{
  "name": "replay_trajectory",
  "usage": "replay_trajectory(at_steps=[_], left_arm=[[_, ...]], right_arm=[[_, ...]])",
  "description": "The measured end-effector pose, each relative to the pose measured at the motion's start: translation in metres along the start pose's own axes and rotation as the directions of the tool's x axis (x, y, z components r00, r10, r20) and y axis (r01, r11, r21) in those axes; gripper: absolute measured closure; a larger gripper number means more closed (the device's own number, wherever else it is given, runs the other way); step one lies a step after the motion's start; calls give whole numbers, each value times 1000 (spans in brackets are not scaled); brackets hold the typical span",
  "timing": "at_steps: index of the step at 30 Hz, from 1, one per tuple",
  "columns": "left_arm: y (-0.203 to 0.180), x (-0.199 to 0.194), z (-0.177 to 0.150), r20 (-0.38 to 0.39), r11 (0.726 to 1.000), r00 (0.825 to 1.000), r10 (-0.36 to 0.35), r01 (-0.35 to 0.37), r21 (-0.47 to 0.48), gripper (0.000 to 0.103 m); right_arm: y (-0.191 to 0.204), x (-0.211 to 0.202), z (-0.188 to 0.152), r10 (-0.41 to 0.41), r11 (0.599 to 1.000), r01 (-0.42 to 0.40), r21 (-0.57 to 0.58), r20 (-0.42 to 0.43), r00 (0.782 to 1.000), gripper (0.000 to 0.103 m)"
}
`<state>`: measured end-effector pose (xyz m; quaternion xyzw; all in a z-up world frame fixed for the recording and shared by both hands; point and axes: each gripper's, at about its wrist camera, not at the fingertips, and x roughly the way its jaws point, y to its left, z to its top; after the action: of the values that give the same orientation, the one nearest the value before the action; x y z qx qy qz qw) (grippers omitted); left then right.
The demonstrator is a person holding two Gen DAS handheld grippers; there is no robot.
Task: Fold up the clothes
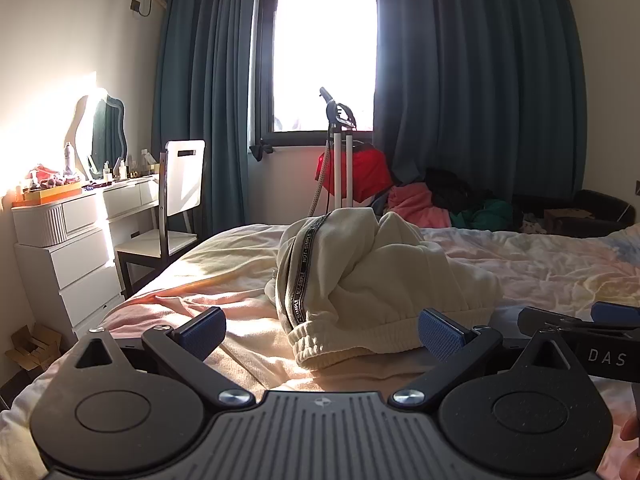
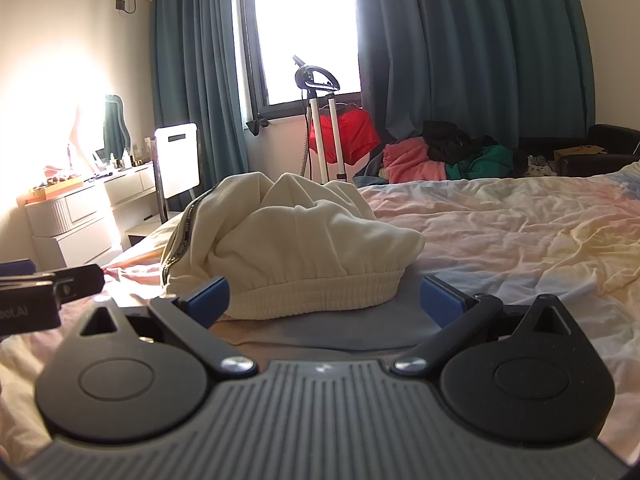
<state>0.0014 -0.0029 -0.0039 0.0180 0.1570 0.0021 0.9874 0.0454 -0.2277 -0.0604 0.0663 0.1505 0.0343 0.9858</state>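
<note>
Cream sweatpants point(image 1: 360, 272) bunched mid-bed point(image 1: 540, 264), near front edge. Left gripper point(image 1: 322, 334) and right gripper point(image 2: 324, 300): jaws fully spread, empty. Suggest pinching elastic waistband's point(image 2: 320, 290) ends, then lifting to shake flat.

Cream sweatpants point(image 2: 296, 236), black side stripe with white lettering, heaped on bed sheet point(image 2: 520, 240) of washed pastel pink, yellow, pale blue. Behind the bed: teal-blue curtains point(image 1: 472, 92); red garment point(image 2: 344, 136) on white-poled steamer stand point(image 2: 320, 120); pink, black, green clothes pile point(image 2: 448, 156). Left of the bed: white dresser point(image 1: 80, 248), white-backed chair point(image 1: 182, 184). Gripper pads point(image 1: 440, 334) blue, textured; bodies black.
</note>
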Motion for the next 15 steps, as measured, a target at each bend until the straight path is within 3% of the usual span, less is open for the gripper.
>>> replay_trajectory(at_steps=[15], left_arm=[[2,-3,0,12,1000,1000,-16,16,-15,0]], right_arm=[[-1,0,0,5,1000,-5,-1,1,1000,0]])
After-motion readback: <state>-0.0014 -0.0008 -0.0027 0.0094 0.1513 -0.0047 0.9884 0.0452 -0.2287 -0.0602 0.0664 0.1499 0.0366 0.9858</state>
